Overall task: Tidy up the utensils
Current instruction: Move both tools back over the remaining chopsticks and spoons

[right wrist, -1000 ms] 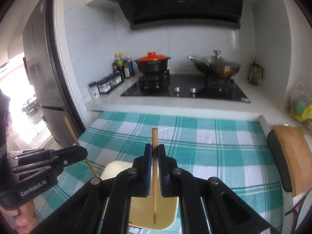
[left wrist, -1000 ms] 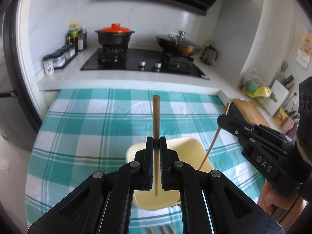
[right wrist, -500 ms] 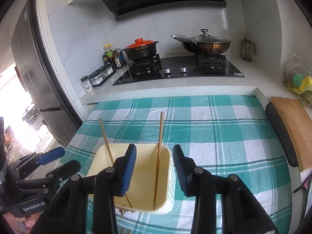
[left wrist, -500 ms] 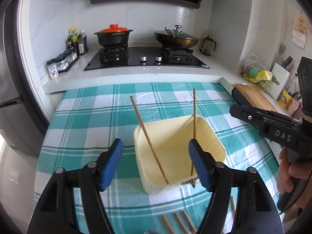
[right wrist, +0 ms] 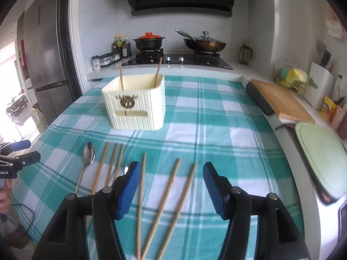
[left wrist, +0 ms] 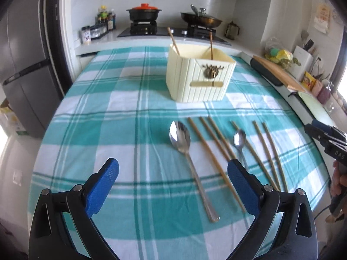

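A cream ribbed utensil box (left wrist: 199,75) (right wrist: 135,106) stands on the checked cloth with two wooden chopsticks (left wrist: 173,41) (right wrist: 157,71) leaning inside it. On the cloth in front lie a large spoon (left wrist: 186,158) (right wrist: 85,164), a small spoon (left wrist: 240,143) and several chopsticks (left wrist: 214,160) (right wrist: 167,199). My left gripper (left wrist: 172,173) is open and empty above the large spoon's handle. My right gripper (right wrist: 170,175) is open and empty above three chopsticks.
The stove counter with a red-lidded pot (left wrist: 144,13) and a wok (right wrist: 203,43) is behind the table. A wooden board (right wrist: 282,99) and a pale green tray (right wrist: 321,156) lie on the right counter. A fridge (right wrist: 47,60) stands to the left.
Both grippers opened and let their chopsticks drop into the box. Both then pulled back and down towards the utensils on the cloth.
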`<state>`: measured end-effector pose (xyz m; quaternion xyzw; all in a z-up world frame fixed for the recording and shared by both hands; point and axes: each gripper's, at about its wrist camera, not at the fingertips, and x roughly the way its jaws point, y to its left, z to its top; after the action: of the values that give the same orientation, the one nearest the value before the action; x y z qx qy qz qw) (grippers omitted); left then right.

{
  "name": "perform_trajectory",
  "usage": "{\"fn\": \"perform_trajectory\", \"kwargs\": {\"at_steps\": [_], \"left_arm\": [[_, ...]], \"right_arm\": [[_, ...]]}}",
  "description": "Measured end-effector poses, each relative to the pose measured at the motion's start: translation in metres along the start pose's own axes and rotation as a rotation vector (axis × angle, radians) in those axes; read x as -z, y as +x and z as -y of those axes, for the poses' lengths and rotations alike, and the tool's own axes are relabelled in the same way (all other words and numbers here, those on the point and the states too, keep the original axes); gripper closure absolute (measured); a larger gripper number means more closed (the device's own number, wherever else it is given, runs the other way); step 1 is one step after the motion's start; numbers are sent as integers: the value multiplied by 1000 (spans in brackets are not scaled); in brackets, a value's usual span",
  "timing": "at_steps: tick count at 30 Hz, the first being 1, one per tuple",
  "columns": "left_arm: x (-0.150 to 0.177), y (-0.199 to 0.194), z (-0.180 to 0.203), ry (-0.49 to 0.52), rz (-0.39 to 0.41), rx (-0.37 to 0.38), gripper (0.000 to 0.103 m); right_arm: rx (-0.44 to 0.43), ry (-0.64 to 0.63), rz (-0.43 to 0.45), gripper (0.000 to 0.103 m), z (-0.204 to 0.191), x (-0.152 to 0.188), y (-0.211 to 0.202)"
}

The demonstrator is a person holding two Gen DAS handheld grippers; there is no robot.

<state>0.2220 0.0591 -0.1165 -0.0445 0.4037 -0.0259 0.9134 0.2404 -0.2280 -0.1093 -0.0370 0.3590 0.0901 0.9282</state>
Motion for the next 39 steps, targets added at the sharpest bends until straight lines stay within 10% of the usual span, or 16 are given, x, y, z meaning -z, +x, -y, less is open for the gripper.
{"fn": "perform_trajectory", "kwargs": {"at_steps": [7, 14, 39], "left_arm": [[37, -6, 19, 72, -7, -128, 1], [46, -22, 33, 53, 49, 24, 1], [55, -25, 27, -17, 58, -42, 1]], "right_arm": [[18, 75, -33, 37, 13, 65, -17], [3, 163, -4, 31, 18, 77, -27], [125, -13, 83, 31, -13, 76, -33]]}}
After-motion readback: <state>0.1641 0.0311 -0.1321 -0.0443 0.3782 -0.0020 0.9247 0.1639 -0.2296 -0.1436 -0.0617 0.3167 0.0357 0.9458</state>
